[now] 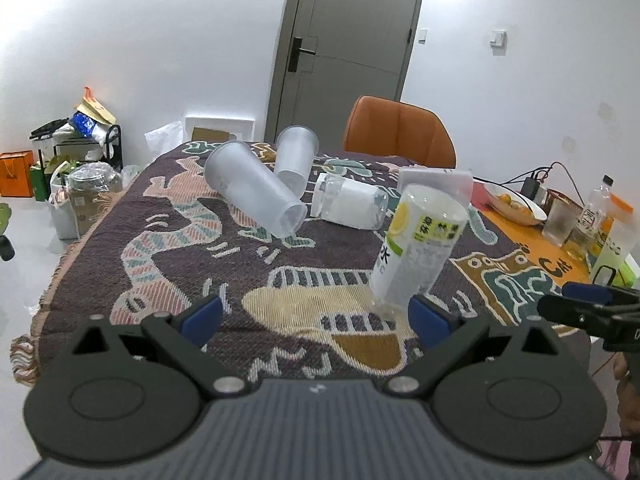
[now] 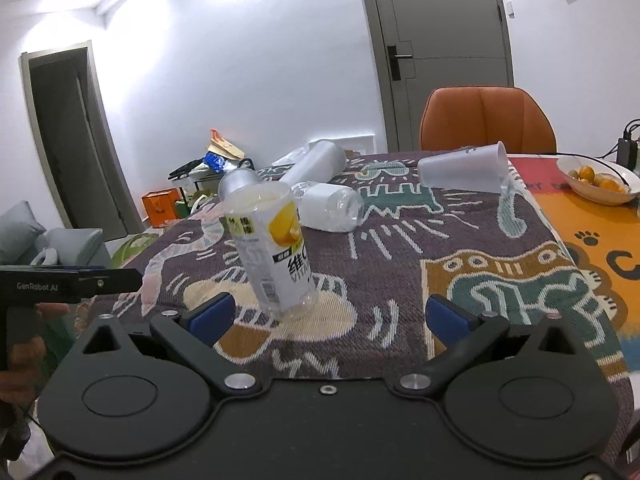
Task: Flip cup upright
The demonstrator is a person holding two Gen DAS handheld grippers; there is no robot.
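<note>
A clear cup with a yellow lemon label (image 1: 420, 244) stands on the patterned cloth, mouth up, leaning slightly; it also shows in the right wrist view (image 2: 272, 256). My left gripper (image 1: 316, 320) is open, its right finger just beside the cup's base. My right gripper (image 2: 328, 316) is open and empty, the cup near its left finger. Two frosted cups (image 1: 252, 188) (image 1: 296, 156) and a clear white-labelled cup (image 1: 352, 204) lie on their sides farther back. Another frosted cup (image 2: 464, 172) lies on its side at the far right.
An orange chair (image 1: 400, 132) stands behind the table. A bowl of oranges (image 2: 600, 180), bottles and glasses (image 1: 592, 216) and cables sit at the right. Boxes and bags (image 1: 76, 168) clutter the floor at the left. The cloth's fringe edge (image 1: 60, 268) marks the table's left side.
</note>
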